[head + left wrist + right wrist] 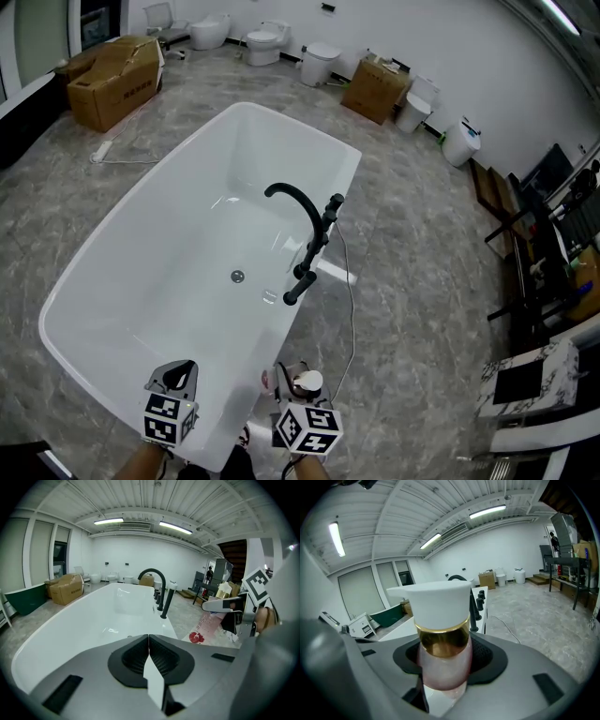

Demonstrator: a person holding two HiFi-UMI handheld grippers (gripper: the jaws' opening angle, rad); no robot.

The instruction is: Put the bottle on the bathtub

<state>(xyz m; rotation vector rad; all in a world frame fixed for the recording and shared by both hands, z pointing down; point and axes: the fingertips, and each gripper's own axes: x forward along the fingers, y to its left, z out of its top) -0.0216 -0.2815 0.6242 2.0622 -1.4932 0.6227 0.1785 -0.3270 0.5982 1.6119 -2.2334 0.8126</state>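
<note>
Holding the bottle is the right gripper. Its jaws stand well apart, and the ribbed pads press on the pink body from both sides. The bottle is upright, with a gold collar and a white pump cap on top.

In the head view the bottle sits just outside the long right edge of the bathtub, close to the near right corner. It is in the air, not on the rim.

Left gripper: jaws closed together, nothing between them. It hangs over the tub's near end, left of the other gripper.

A black faucet stands at the middle of the tub's right edge. A thin cable runs along the floor beside it.

Cardboard boxes and toilets line the far side of the room.
</note>
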